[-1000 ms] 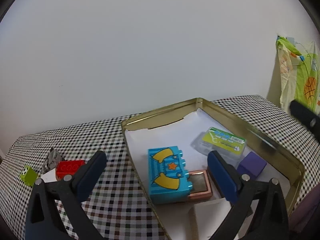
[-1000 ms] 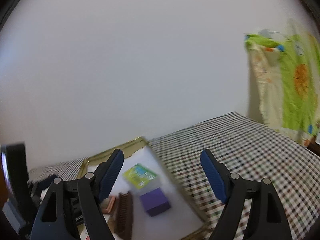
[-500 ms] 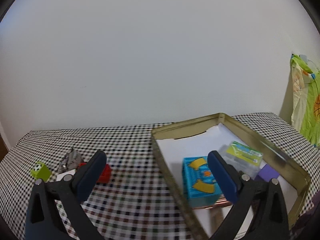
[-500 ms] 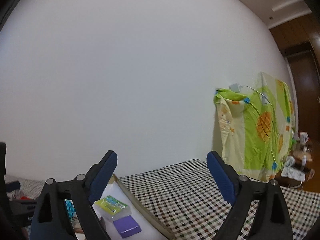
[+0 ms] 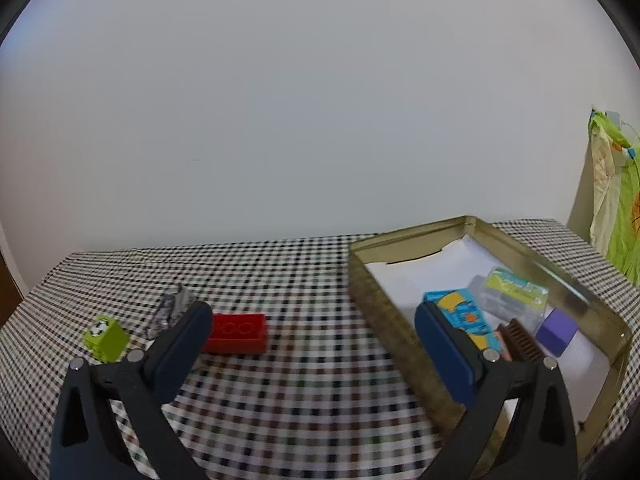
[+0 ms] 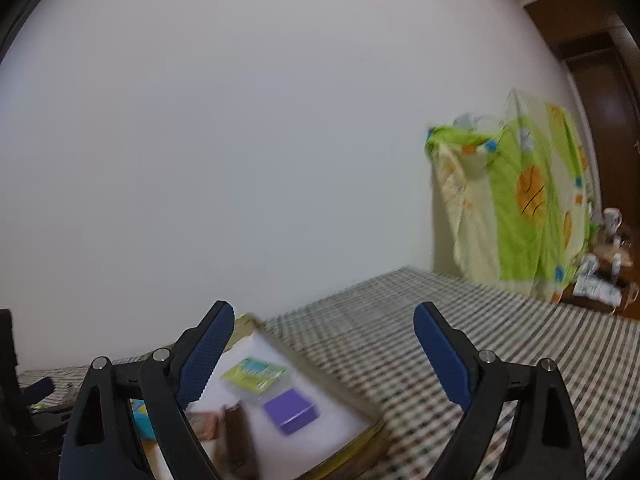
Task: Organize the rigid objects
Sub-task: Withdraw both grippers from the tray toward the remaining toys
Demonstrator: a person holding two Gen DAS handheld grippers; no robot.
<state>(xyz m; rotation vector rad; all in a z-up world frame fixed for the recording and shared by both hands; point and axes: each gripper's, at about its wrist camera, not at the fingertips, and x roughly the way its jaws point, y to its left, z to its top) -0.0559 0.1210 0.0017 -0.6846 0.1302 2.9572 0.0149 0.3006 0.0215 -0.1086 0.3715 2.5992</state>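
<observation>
Blue-padded, our left gripper [image 5: 312,336] and right gripper [image 6: 324,340] gaped empty; one finger [image 5: 176,352] half hid the red brick [image 5: 236,333], the tin [image 6: 340,396] blurred.

no legible text, clear case [image 5: 510,295] label print too blurred to read

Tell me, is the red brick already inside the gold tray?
No, the red brick lies on the checked cloth, left of the gold tray.
</observation>
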